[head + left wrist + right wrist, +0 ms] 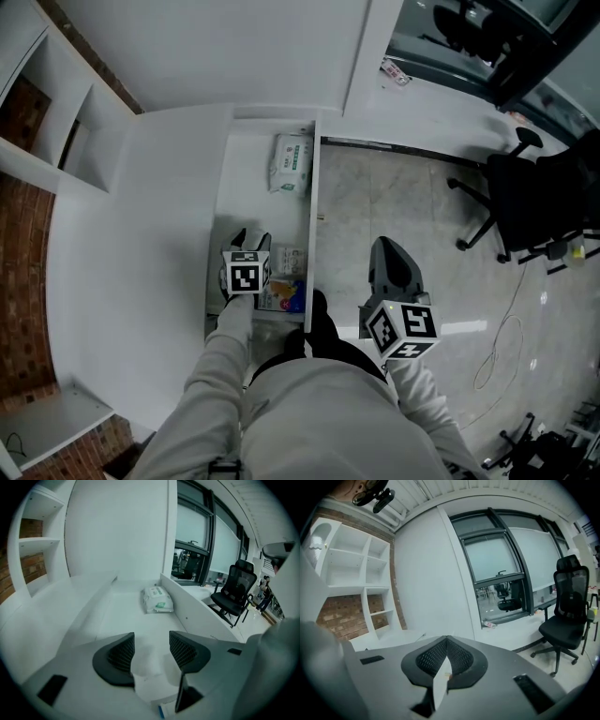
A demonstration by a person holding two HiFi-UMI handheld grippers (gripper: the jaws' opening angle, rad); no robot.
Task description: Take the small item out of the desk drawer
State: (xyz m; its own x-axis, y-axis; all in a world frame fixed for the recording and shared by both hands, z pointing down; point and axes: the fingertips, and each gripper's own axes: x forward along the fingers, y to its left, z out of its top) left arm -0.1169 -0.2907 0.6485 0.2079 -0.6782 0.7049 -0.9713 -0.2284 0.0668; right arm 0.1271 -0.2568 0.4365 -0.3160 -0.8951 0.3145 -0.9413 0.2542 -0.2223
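Between the jaws of my right claw point(446, 648) was the small item point(440, 682). It was a thin, flat, white thing, and I saw it from its edge. My right claw was squeezed tight on it. In the head view, that claw point(390, 251) was off to the right of the pulled-out drawer point(251, 192), over the shiny floor point(375, 197). So the small item was outside the drawer. Far past that claw stood a black chair point(569, 616), with big windows point(497, 559) to its left.

My left claw point(151, 648) gripped nothing, and its jaws stood wide apart. It hung over the near end of the drawer. Right under it lay a white packet point(151, 684). Just to its right, in the head view, lay a colourful packet point(284, 296). Farther ahead was the bare white bottom of the drawer. At the far end lay a pack of wipes point(158, 599), close to the drawer's right wall. To the left of that claw was the white desk top point(131, 244). Beyond the desk top were white shelves point(37, 550).
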